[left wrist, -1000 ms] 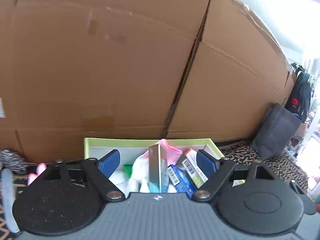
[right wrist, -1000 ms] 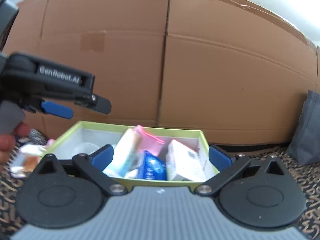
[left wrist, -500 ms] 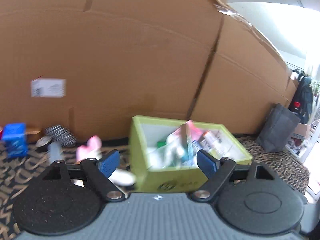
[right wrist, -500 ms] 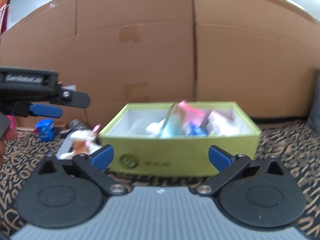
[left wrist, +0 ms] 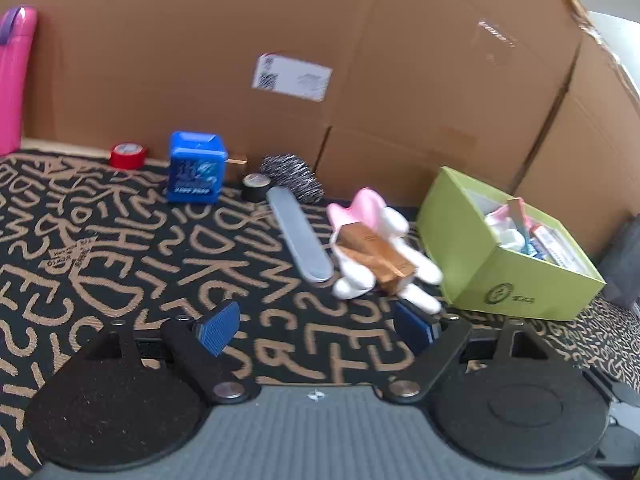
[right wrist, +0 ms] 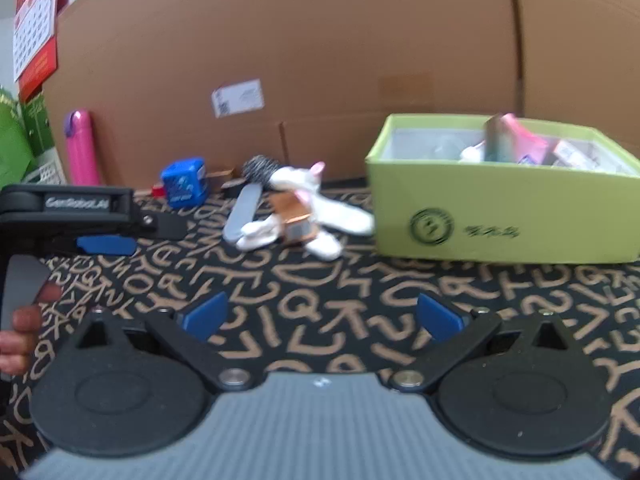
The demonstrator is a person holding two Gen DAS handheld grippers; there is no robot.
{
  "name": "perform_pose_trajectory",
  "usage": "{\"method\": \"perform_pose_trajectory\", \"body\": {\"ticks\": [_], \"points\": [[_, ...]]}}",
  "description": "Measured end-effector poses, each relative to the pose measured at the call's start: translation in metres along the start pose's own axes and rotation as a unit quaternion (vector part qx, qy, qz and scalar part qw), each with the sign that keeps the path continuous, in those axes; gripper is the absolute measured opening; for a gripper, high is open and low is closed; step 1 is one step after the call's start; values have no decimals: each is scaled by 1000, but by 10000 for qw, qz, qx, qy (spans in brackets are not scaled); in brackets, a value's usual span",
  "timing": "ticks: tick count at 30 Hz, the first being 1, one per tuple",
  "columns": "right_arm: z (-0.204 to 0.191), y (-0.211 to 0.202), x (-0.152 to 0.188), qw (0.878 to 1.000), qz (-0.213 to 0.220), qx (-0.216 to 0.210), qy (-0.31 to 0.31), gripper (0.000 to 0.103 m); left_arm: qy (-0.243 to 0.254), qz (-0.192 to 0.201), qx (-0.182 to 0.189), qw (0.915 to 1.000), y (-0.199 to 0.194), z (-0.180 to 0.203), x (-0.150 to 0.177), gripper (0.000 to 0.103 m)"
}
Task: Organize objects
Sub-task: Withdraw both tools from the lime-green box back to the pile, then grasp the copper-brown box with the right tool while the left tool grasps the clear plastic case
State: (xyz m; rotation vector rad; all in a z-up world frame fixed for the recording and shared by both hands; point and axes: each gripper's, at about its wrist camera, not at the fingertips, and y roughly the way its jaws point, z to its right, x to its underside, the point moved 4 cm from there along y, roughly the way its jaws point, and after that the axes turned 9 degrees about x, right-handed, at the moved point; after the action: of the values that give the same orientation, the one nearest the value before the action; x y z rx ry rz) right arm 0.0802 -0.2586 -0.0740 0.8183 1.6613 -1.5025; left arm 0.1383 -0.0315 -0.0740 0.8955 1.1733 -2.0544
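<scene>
Behind everything stands a wall of brown cardboard, with a white shipping label stuck on it in the upper middle of the left wrist frame, and below it lies a black carpet covered with tan letters. On this carpet, at the right of both views, sits the green box, open on top and already holding several packets, among them a pink one and some small cartons; what each of them is I cannot tell. Just left of the box lies a white and pink plush toy with a brown carton resting across it, and a flat grey case lies beside the toy, touching or nearly touching it. Further back, near the cardboard, stand a blue box, a small black round tin, a steel scouring pad and a red tape roll. A pink bottle stands upright at the far left, against the cardboard. The left gripper hangs over the carpet in the lower middle of its own view, with the blue pads well apart and nothing between them; in the right wrist view it enters from the left edge, held by a hand. The right gripper is also over bare carpet, its jaws wide apart and empty, with the toy and the green box ahead of it
</scene>
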Motion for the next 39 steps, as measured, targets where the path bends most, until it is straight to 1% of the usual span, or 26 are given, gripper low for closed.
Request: {"method": "perform_pose_trajectory", "body": {"ticks": [5, 10, 12, 14, 15, 16, 17, 18, 19, 20, 23, 24, 26, 28, 31, 32, 37, 39], "points": [[-18, 6, -1, 9998, -63, -77, -159, 103, 84, -23, 3, 10000, 25, -11, -14, 87], [-21, 7, 2, 9997, -148, -33, -178, 103, -245, -30, 53, 9997, 64, -20, -34, 86], [-20, 8, 3, 9997, -169, -10, -172, 103, -368, -82, 7, 9993, 80, -21, -40, 78], [-19, 8, 3, 9997, -178, 20, -189, 103, -464, -170, 20, 9988, 92, -21, -43, 73], [-19, 8, 2, 9996, -182, 34, -200, 103, -487, -184, 41, 9986, 97, -21, -44, 72], [-20, 10, 1, 9996, -187, 43, -214, 102, -419, -142, 45, 9990, 99, -20, -45, 71], [-20, 11, 0, 9995, -192, 41, -236, 99, -304, -139, 5, 9994, 101, -19, -45, 61], [-21, 13, -2, 9995, -187, 31, -260, 97, -158, -185, -67, 9997, 103, -19, -44, 45], [-22, 14, -4, 9995, -169, 21, -284, 94, -25, -206, -155, 9997, 101, -19, -44, 37], [-23, 16, -6, 9994, -139, 13, -315, 90, 10, -222, -149, 9996, 98, -21, -43, 32], [-29, 26, -14, 9988, -51, 12, -479, 80, -318, -266, 43, 9991, 83, -32, -41, 30], [-32, 30, -17, 9984, -26, 0, -557, 79, -340, -279, 59, 9990, 77, -33, -40, 30], [-36, 40, -24, 9978, 40, -13, -669, 71, -256, -300, 54, 9992, 66, -33, -36, 30], [-41, 53, -33, 9970, 116, 43, -768, 67, -161, -323, 78, 9993, 58, -32, -31, 30], [-46, 75, -43, 9958, 96, 146, -897, 57, -37, -376, 92, 9992, 51, -30, -29, 30], [-48, 81, -45, 9957, 84, 167, -905, 56, -1, -378, 94, 9992, 48, -30, -28, 30], [-55, 102, -49, 9948, 38, 334, -963, 56, -1, -336, 129, 9994, 46, -31, -26, 30], [-54, 109, -48, 9949, -36, 341, -945, 46, 60, -334, 110, 9994, 48, -28, -26, 30]]}}
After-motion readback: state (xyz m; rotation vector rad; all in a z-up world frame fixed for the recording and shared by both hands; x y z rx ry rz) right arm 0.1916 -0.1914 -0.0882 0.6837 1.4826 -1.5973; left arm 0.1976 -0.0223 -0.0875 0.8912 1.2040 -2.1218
